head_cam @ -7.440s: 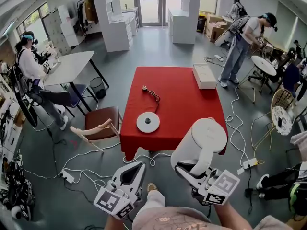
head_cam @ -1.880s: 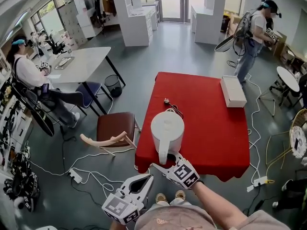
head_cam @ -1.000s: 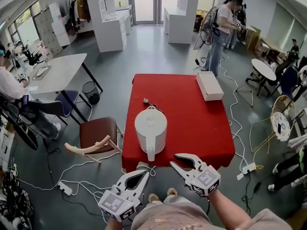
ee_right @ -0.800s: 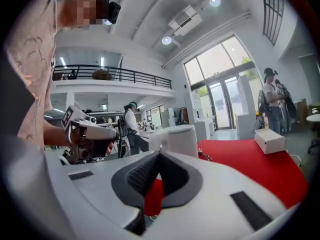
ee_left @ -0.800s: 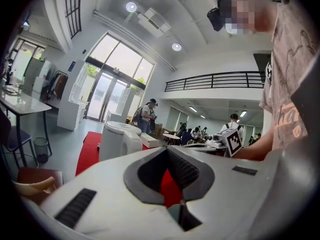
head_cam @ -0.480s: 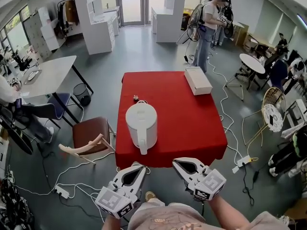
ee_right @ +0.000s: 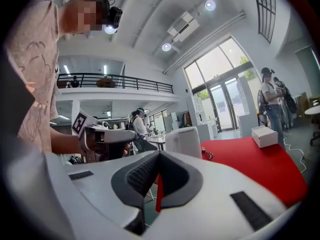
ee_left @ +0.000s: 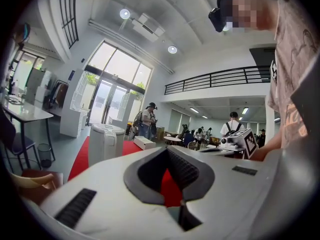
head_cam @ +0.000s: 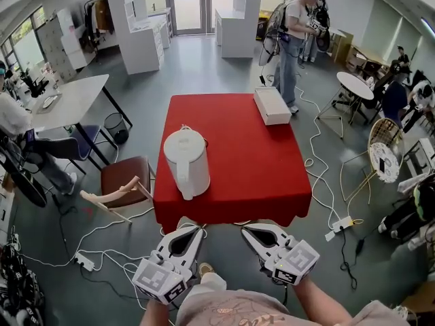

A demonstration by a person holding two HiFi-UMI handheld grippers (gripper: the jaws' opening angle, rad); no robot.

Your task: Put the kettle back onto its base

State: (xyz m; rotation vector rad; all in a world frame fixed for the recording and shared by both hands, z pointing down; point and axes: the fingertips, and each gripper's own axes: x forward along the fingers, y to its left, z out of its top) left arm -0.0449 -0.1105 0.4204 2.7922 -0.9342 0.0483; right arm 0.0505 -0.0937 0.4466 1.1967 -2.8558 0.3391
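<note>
The kettle [head_cam: 187,156] stands upright on the red table [head_cam: 258,168], toward its left side and near the front edge, with its handle [head_cam: 183,182] turned to the person. No base shows anywhere on the cloth, so it is most likely hidden under the kettle. Whether the kettle sits square on it cannot be told from above. A bit of cord [head_cam: 182,126] peeps out just behind the kettle. Neither tool touches the kettle: the left tool [head_cam: 191,230] and the right tool [head_cam: 251,231] both hang off the table, just short of its front edge, pointing level toward it. The right tool's jaws are pressed together with nothing in them, and the left tool's tips meet as well, empty. A white box [head_cam: 272,105] lies at the far right corner, well apart. From this layout the placing step looks done and the task is at or near its end. The next move, if any, calls only for a check that the kettle is seated flat. If it is off, the right tool would need to open, take the handle and settle the kettle down straight.
</note>
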